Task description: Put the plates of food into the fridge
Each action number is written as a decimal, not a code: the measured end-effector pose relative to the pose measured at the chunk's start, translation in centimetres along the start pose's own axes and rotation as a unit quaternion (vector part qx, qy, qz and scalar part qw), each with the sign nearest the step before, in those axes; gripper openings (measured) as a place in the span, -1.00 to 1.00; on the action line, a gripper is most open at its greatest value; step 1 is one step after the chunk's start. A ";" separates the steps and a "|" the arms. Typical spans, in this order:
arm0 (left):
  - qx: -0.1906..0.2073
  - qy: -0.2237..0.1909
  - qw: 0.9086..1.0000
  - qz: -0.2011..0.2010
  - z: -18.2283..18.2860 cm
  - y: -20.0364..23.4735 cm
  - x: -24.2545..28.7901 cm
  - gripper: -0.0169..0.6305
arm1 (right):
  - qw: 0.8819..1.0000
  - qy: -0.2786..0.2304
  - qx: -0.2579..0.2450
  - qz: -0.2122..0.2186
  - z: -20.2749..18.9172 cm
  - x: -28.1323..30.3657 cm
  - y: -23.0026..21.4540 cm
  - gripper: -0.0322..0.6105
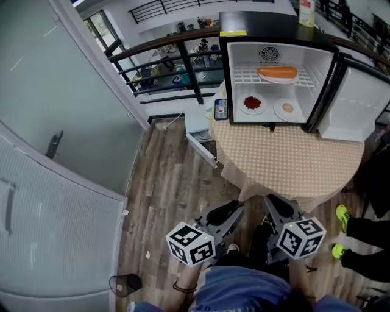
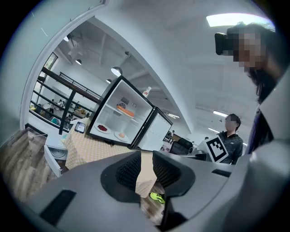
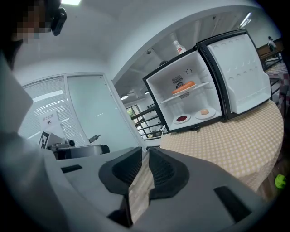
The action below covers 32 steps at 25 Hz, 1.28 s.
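Observation:
The small fridge [image 1: 234, 91] stands open on the round checked table [image 1: 286, 158], its door [image 1: 356, 100] swung out to the right. Inside, a plate with a long orange food [image 1: 278, 74] rests on the wire shelf. A plate of red food [image 1: 252, 103] and a plate with a pale round food [image 1: 287, 109] sit on the fridge floor. Both grippers hang low by the person's body, well short of the table. My left gripper [image 1: 234, 212] [image 2: 146, 167] is shut and empty. My right gripper [image 1: 274, 207] [image 3: 146, 165] is likewise shut with nothing in it.
A phone [image 1: 221, 109] lies on the table left of the fridge, and a bottle [image 1: 306, 12] stands on top of it. A white appliance [image 1: 198, 131] sits on the wood floor by the railing. Another person's green shoes [image 1: 342, 214] show at the right.

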<state>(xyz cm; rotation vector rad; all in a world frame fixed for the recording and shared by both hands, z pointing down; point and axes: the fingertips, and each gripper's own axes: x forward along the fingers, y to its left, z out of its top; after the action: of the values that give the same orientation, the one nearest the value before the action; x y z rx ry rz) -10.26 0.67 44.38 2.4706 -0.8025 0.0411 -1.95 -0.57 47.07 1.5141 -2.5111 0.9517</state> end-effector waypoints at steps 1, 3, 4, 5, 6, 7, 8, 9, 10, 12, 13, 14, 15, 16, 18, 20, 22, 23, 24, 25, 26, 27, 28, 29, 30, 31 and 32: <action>-0.002 -0.001 1.000 -0.004 -0.4 -0.3 -0.8 -0.67 | 1.000 -0.001 0.000 -0.005 -0.7 -0.6 0.5 -0.71; -0.004 -0.001 1.000 -0.013 -1.1 -1.0 -2.2 -0.67 | 1.000 -0.004 0.002 -0.017 -1.8 -1.9 1.3 -0.71; -0.004 0.000 1.000 -0.019 -1.5 -1.4 -2.8 -0.67 | 1.000 -0.007 0.005 -0.024 -2.2 -2.7 1.5 -0.71; -0.003 0.002 1.000 -0.026 -1.8 -1.9 -3.2 -0.67 | 0.999 -0.012 0.010 -0.032 -2.4 -3.5 1.5 -0.71; -0.002 0.003 0.999 -0.032 -2.0 -2.3 -3.6 -0.67 | 0.999 -0.017 0.017 -0.040 -2.6 -4.3 1.5 -0.71; 0.000 0.004 0.999 -0.038 -2.2 -2.7 -4.0 -0.67 | 0.998 -0.023 0.023 -0.048 -2.7 -5.1 1.3 -0.71; 0.002 0.005 0.999 -0.043 -2.4 -3.0 -4.2 -0.67 | 0.998 -0.029 0.028 -0.056 -2.8 -5.9 1.1 -0.71; 0.003 0.005 0.999 -0.048 -2.5 -3.2 -4.4 -0.67 | 0.997 -0.035 0.029 -0.064 -2.8 -6.5 0.8 -0.71; 0.004 0.004 0.999 -0.052 -2.6 -3.4 -4.5 -0.67 | 0.996 -0.042 0.027 -0.071 -2.8 -7.2 0.4 -0.71; 0.006 0.003 0.998 -0.062 -2.7 -3.8 -4.5 -0.67 | 0.995 -0.053 0.023 -0.085 -2.8 -8.3 -0.2 -0.71; 0.007 0.002 0.998 -0.067 -2.7 -3.9 -4.5 -0.67 | 0.994 -0.058 0.022 -0.091 -2.8 -8.7 -0.4 -0.71; 0.008 0.001 0.997 -0.072 -2.7 -4.1 -4.4 -0.67 | 0.993 -0.062 0.022 -0.096 -2.8 -9.1 -0.5 -0.71; 0.009 0.001 0.997 -0.078 -2.7 -4.3 -4.2 -0.67 | 0.993 -0.065 0.022 -0.099 -2.9 -9.5 -0.7 -0.71; 0.009 0.000 0.997 -0.083 -2.7 -4.5 -4.1 -0.67 | 0.992 -0.066 0.022 -0.102 -3.1 -9.9 -0.8 -0.71; 0.008 0.000 0.996 -0.094 -2.9 -5.1 -3.7 -0.67 | 0.992 -0.065 0.024 -0.108 -3.4 -10.7 -1.0 -0.71; 0.008 0.002 0.995 -0.103 -3.0 -5.7 -3.6 -0.67 | 0.991 -0.062 0.027 -0.117 -3.6 -11.4 -1.2 -0.71; 0.011 0.005 0.994 -0.107 -3.1 -6.0 -3.5 -0.67 | 0.990 -0.062 0.027 -0.123 -3.5 -11.8 -1.7 -0.72; 0.012 0.006 0.994 -0.107 -3.1 -6.1 -3.5 -0.67 | 0.990 -0.063 0.025 -0.123 -3.4 -11.9 -1.9 -0.72; 0.014 0.007 0.994 -0.108 -3.1 -6.2 -3.5 -0.67 | 0.990 -0.064 0.025 -0.125 -3.3 -12.1 -2.1 -0.72; 0.015 0.008 0.994 -0.109 -3.1 -6.3 -3.5 -0.67 | 0.989 -0.063 0.027 -0.128 -3.2 -12.3 -2.2 -0.72; 0.016 0.008 0.994 -0.109 -3.1 -6.4 -3.5 -0.67 | 0.989 -0.062 0.028 -0.131 -3.1 -12.5 -2.2 -0.72; 0.017 0.008 0.994 -0.109 -3.1 -6.5 -3.5 -0.67 | 0.989 -0.061 0.029 -0.132 -3.1 -12.5 -2.3 -0.72; 0.018 0.007 0.994 -0.109 -3.0 -6.5 -3.5 -0.67 | 0.989 -0.061 0.029 -0.130 -3.1 -12.4 -2.4 -0.72; 0.020 0.007 0.994 -0.108 -3.1 -6.5 -3.4 -0.67 | 0.990 -0.061 0.027 -0.125 -3.2 -12.2 -2.5 -0.72; 0.021 0.008 0.994 -0.108 -3.1 -6.4 -3.4 -0.67 | 0.991 -0.062 0.025 -0.120 -3.3 -12.0 -2.5 -0.72; 0.023 0.008 0.994 -0.108 -3.1 -6.4 -3.3 -0.67 | 0.991 -0.062 0.023 -0.116 -3.3 -11.7 -2.4 -0.72; 0.024 0.009 0.994 -0.108 -3.1 -6.4 -3.1 -0.67 | 0.991 -0.062 0.023 -0.113 -3.3 -11.5 -2.3 -0.72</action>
<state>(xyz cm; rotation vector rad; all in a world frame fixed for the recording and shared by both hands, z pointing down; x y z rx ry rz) -8.91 8.22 43.36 2.5851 -0.5275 0.0054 5.04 9.41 46.81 1.8757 -2.3423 0.9122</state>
